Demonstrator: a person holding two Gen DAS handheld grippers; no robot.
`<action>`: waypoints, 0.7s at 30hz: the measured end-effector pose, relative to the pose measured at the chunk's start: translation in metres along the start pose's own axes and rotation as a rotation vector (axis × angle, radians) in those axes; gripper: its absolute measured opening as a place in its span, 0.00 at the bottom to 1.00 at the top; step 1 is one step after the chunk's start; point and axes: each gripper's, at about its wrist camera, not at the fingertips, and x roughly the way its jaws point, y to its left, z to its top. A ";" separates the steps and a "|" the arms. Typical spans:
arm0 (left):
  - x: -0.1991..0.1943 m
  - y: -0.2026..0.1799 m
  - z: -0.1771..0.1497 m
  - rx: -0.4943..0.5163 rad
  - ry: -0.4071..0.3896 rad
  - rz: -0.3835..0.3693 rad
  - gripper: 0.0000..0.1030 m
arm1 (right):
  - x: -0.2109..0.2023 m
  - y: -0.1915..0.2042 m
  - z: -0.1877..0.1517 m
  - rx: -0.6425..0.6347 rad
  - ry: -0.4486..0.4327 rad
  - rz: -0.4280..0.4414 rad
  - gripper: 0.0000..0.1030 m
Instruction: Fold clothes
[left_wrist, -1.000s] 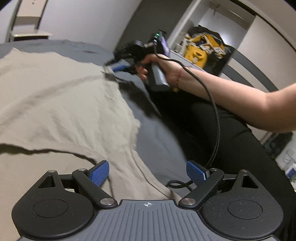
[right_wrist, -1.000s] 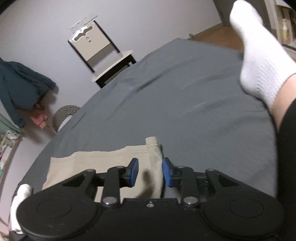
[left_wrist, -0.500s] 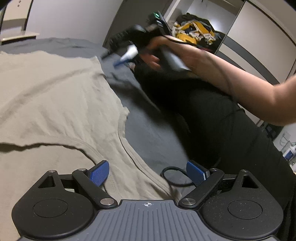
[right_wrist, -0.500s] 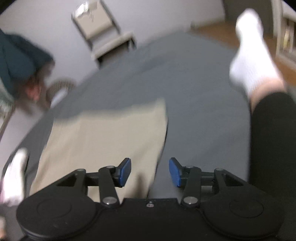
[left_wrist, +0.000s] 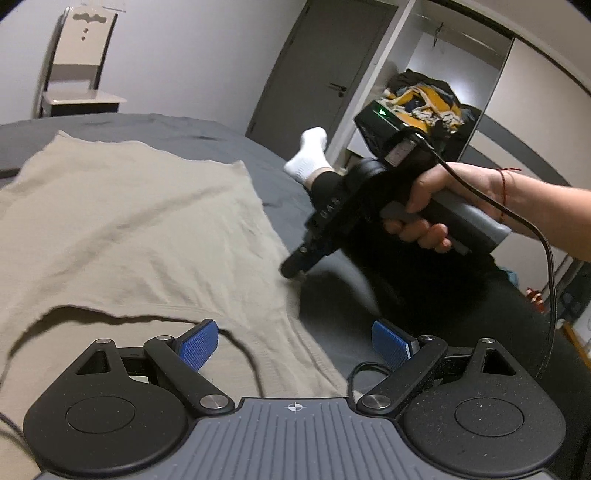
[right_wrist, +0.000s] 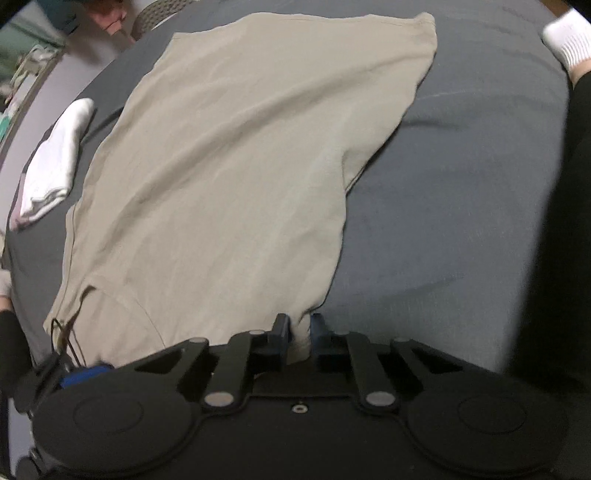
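Beige shirt (right_wrist: 229, 155): soft matt knit cloth, creased. Grey bedsheet (right_wrist: 461, 184): smooth matt fabric.

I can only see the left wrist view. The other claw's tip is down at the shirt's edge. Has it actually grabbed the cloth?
Observer: Yes. In the right wrist view the right claw is shut on a pinch of the beige shirt, right at its edge.
Operator: Is anything else lying on the bed?
Observer: A folded white cloth lies on the grey bedsheet, apart from the shirt, on the side away from the person's legs.
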 end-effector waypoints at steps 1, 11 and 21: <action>-0.002 0.001 0.001 0.005 0.002 0.013 0.88 | -0.003 0.000 -0.002 -0.009 0.012 -0.007 0.08; -0.038 0.034 0.013 -0.056 -0.060 0.161 0.88 | -0.035 0.033 -0.001 -0.084 -0.072 -0.172 0.35; -0.096 0.115 -0.005 -0.535 -0.359 0.440 0.88 | -0.056 0.176 0.099 -0.120 -0.240 0.251 0.45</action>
